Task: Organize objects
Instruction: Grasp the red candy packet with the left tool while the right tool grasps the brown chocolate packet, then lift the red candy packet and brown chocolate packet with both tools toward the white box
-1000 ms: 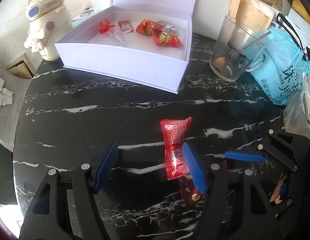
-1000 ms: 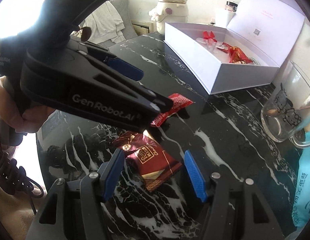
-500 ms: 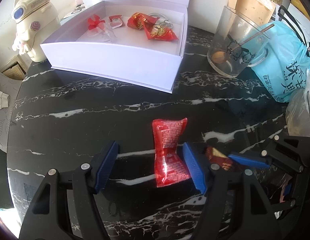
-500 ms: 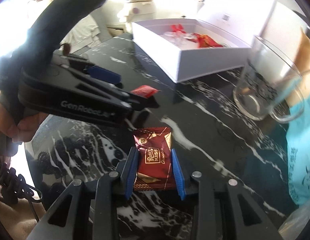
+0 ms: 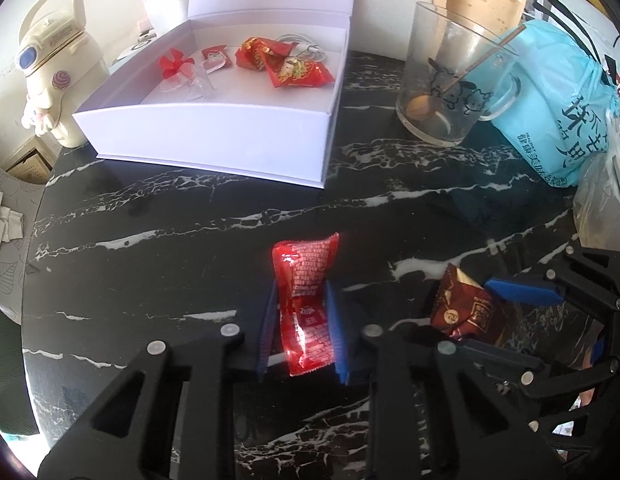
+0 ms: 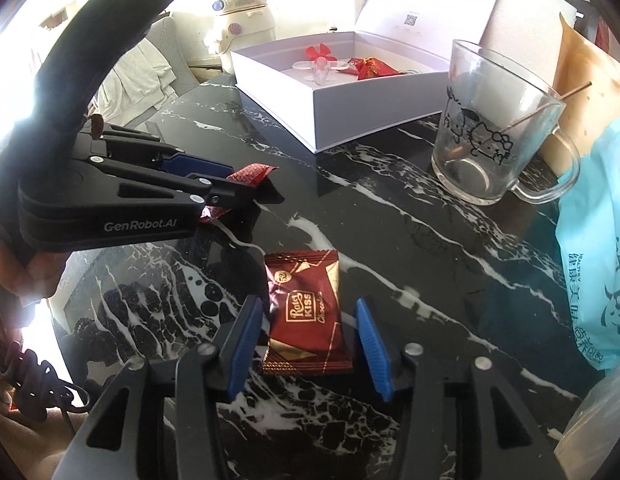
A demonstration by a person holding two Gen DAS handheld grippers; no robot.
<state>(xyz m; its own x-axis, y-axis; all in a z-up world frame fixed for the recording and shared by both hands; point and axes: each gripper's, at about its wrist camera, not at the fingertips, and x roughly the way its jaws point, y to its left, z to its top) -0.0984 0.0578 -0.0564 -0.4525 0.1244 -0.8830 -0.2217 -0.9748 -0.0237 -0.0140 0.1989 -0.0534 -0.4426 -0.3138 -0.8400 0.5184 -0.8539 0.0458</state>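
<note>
My left gripper (image 5: 300,330) is shut on a bright red candy packet (image 5: 304,292) just above the black marble table (image 5: 150,216); the packet also shows in the right wrist view (image 6: 252,172). My right gripper (image 6: 308,346) has its blue pads a little apart on either side of a dark red Kiss chocolate packet (image 6: 306,312), with small gaps, so it is open. The chocolate packet also shows in the left wrist view (image 5: 467,310). The open white box (image 5: 214,128) at the back holds several red sweets (image 5: 286,62).
A glass mug (image 5: 449,80) with a stick stands right of the box. A blue plastic bag (image 5: 561,104) and a clear bag (image 5: 601,200) lie at the right edge. A cream kettle (image 5: 50,64) stands at far left.
My left gripper has closed on the red candy packet. My right gripper, closed on the chocolate packet half a second ago, has opened slightly around it.
</note>
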